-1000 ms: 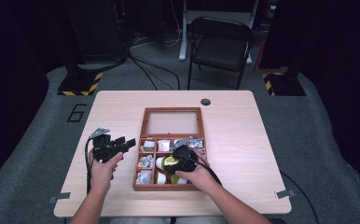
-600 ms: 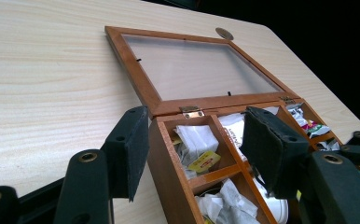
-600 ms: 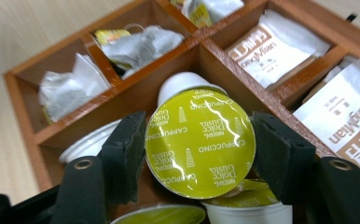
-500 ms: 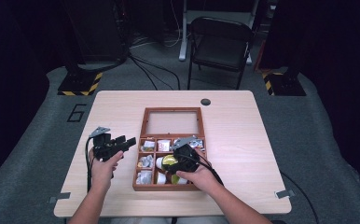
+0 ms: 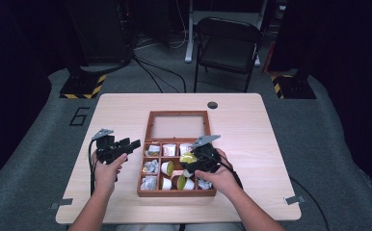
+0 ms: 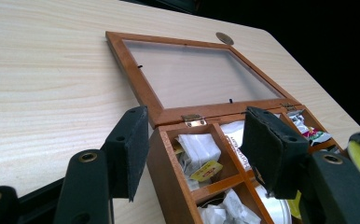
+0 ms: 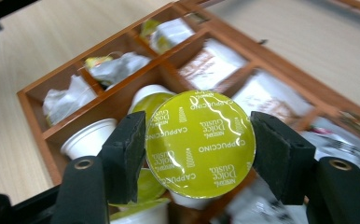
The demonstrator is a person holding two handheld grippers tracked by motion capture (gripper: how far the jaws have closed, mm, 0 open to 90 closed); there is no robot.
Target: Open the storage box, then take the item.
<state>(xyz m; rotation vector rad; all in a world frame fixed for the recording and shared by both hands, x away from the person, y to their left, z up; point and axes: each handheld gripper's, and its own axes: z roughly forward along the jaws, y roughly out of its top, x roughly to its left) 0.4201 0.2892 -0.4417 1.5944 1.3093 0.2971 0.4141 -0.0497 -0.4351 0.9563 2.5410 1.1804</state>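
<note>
- Table [image 5: 271, 125]: pale wood; a person sits at the near edge with a gripper in each hand.
- Wooden box [image 5: 148, 144]: sits mid-table, glass lid [image 6: 192, 74] folded flat back on its hinges. Nine compartments hold sachets and coffee capsules.
- Left gripper [image 5: 126, 146]: empty, jaws spread wide, hovering just left of the box's far-left corner. In its own view the jaws straddle that corner without touching it.
- Right gripper [image 7: 197, 154]: closed on the capsule [image 7: 200, 142], pads on opposite sides of the rim, yellow-green foil lid facing the camera. It's held above the box's middle and right cells [image 5: 189, 158].
- Handling, my read: capsule is light, thin plastic cup with a foil top. Rim is the stiff part, so gripping there is right. Foil dents or punctures easily; the wall will crush if squeezed hard. Smooth plastic may slip, so keep the hold square.
</note>
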